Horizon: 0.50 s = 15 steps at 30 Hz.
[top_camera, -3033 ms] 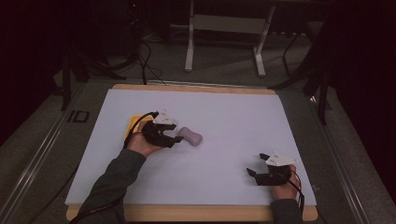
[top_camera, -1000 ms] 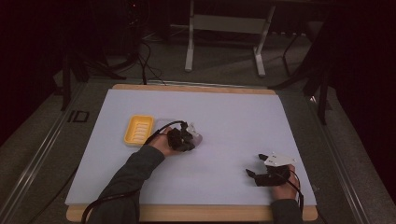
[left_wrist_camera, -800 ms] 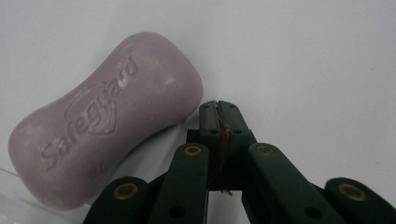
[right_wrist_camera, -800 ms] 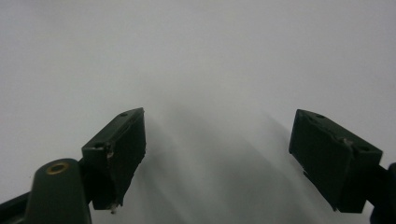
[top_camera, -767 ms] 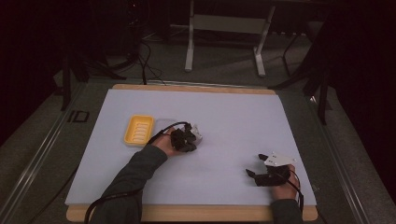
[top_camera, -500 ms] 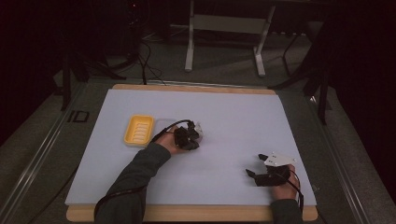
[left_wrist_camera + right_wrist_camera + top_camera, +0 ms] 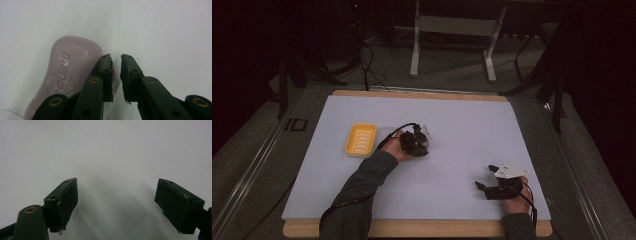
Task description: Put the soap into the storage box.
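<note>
Resting near the middle of the table (image 7: 462, 120), the left gripper (image 7: 421, 145) lies just beside a mauve soap bar (image 7: 67, 75) with an embossed crest. In the left gripper view its jaws stand a narrow slit apart with nothing between them, having just been opening; the soap bar lies outside them, against the outer face of the jaw at 9 o'clock, so the left gripper (image 7: 116, 58) is released. A yellow soap dish (image 7: 360, 139) sits on the white table cover at about 9 o'clock from that gripper, apart from it. Toward 4 o'clock, near the table's front edge, the right gripper (image 7: 484, 179) rests on the cover, well apart from the soap bar. In its own view the right gripper (image 7: 116, 195) is spread wide over bare cover, holding nothing.
</note>
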### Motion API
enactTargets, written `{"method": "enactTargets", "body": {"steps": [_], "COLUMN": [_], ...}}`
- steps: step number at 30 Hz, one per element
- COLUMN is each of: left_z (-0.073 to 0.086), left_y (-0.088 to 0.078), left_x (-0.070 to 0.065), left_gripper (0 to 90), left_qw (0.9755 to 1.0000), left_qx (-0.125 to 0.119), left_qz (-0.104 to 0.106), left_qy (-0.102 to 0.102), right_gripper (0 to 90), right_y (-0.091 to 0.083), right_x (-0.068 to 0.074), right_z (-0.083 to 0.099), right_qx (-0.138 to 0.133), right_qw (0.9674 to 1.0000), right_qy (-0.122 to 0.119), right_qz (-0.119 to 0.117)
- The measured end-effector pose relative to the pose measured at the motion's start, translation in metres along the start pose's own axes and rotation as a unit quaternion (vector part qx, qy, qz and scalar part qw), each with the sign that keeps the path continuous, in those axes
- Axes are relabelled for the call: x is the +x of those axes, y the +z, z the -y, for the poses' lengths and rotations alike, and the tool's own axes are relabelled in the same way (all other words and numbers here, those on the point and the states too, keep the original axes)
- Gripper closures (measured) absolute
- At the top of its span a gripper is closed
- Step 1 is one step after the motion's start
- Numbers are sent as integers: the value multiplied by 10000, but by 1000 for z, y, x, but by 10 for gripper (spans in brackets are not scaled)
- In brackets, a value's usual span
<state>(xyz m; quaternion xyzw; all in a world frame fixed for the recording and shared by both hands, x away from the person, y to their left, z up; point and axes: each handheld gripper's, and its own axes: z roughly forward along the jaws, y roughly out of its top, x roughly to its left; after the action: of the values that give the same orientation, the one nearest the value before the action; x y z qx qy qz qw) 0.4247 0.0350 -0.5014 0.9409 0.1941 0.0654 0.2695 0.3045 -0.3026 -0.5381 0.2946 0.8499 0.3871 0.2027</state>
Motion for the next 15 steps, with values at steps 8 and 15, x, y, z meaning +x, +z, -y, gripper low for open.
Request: {"method": "enactTargets", "body": {"steps": [8,15], "left_z": [-2,-5], "left_y": [-13,-19], "left_x": [6,15], "left_gripper": [697,563], "left_qw": [9999,9996], "left_qx": [-125,-232], "left_qz": [83,66], "left_qy": [-65,-170], "right_gripper": [183,183], "right_y": [0,0], "right_x": [0,0], "right_z": [0,0], "right_qx": [10,7], "right_qw": [10000,10000], "right_qy": [-6,-8], "right_qz": [1,-5]}}
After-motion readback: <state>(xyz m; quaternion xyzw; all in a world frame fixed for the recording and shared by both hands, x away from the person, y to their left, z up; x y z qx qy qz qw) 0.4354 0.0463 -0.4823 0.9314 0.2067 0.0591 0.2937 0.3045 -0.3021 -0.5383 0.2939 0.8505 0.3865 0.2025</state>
